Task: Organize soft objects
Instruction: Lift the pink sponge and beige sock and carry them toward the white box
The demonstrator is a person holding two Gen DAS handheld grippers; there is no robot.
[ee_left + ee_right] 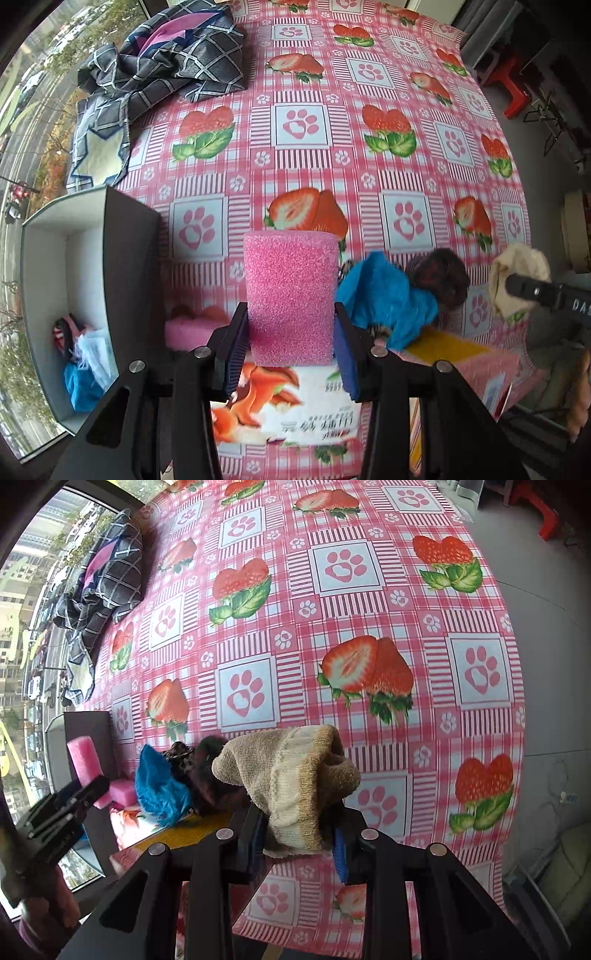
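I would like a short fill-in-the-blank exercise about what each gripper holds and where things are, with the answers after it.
1. The left gripper is shut on a pink foam ____.
2. The right gripper is shut on a beige knitted ____.
3. The open box with cloths inside stands to the ____ of the left gripper.
4. The fluffy cloth lying beside the dark pompom is ____ in colour.

Missing words: block; sock; left; blue

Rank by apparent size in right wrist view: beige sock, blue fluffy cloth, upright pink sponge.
1. beige sock, though it sits nearest the camera, so it looks inflated
2. blue fluffy cloth
3. upright pink sponge
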